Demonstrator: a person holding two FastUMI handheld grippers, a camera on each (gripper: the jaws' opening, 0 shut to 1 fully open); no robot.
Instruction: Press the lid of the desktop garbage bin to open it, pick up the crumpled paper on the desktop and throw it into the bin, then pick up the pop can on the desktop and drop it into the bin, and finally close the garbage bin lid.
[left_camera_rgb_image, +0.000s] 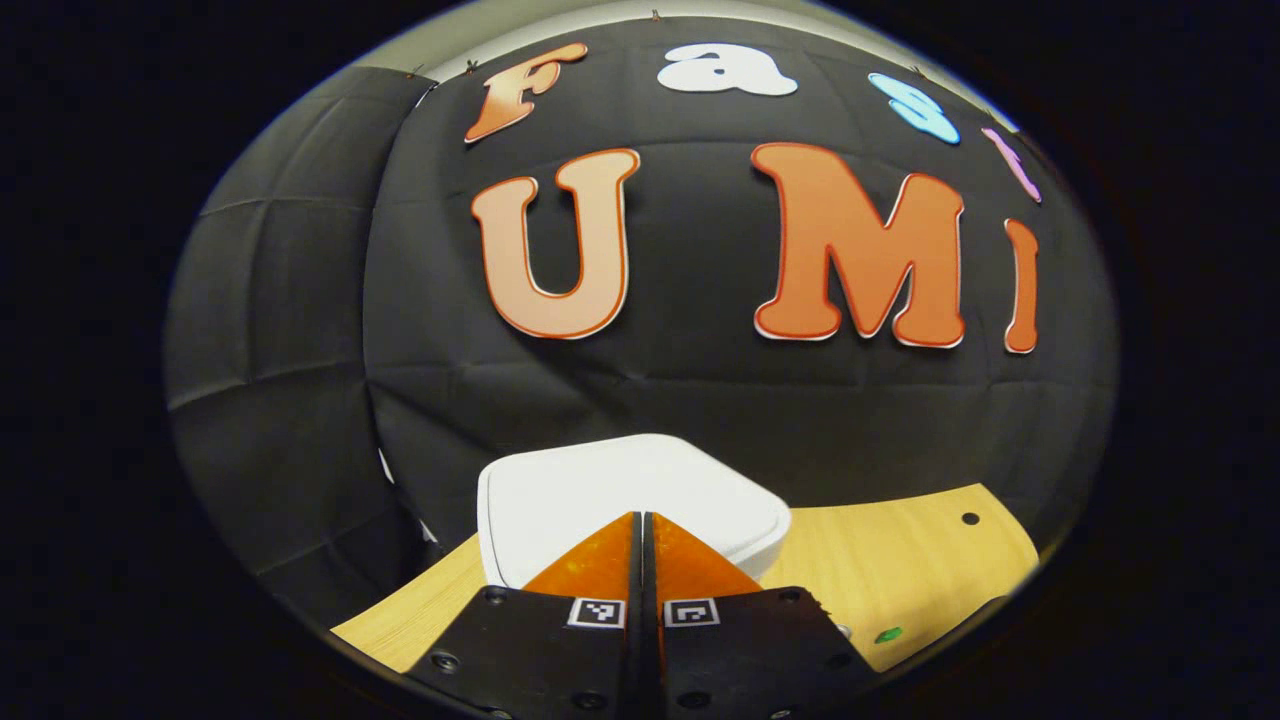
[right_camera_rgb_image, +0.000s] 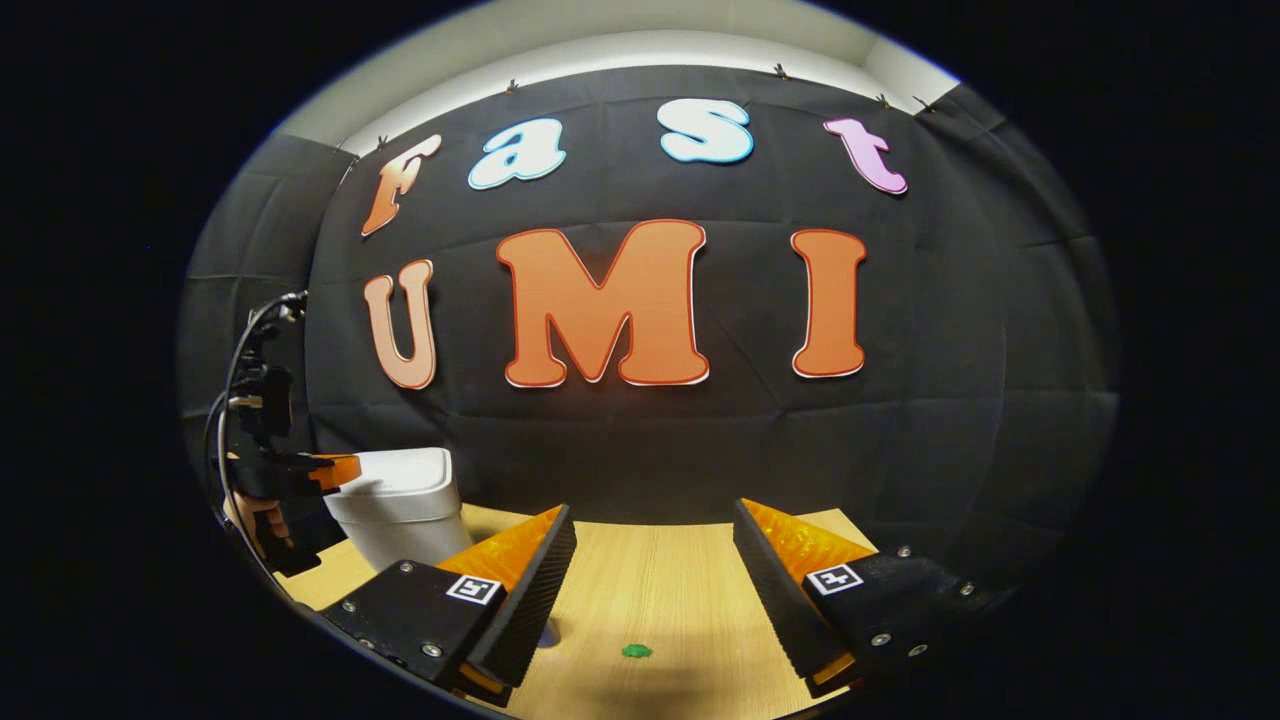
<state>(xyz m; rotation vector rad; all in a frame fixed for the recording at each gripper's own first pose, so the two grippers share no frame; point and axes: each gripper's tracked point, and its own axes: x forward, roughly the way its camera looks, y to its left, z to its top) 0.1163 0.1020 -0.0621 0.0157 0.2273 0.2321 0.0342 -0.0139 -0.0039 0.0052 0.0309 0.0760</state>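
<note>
1. Left gripper (left_camera_rgb_image: 645, 520) has its fingers pressed together with nothing between them, tips over the near edge of the bin (left_camera_rgb_image: 630, 500) lid. Lid looks shut. In the right gripper view the same gripper (right_camera_rgb_image: 335, 470) sits at the bin's (right_camera_rgb_image: 400, 505) left top edge, with a hand (right_camera_rgb_image: 262, 520) under it.
2. Right gripper (right_camera_rgb_image: 650, 560) is spread wide and empty, hanging over bare surface (right_camera_rgb_image: 650, 600) to the right of the bin.
3. Can't find the paper or the can in either view, so I can't tell whether this press is meant to open the lid or close it.
4. Risk: tips are near the lid's edge, not its centre. Pressing there could slide off the rounded rim or tip the light bin instead of working the latch.
5. Risk: a sideways shove could skate the bin across the smooth wood toward the back wall cloth.
6. Nearby: a small green mark (right_camera_rgb_image: 636, 651) on the surface between the right fingers, also seen at (left_camera_rgb_image: 888, 634), and a dark hole (left_camera_rgb_image: 970, 518) at far right. Neither is in the way.
7. Nothing blocks the lid from above.
</note>
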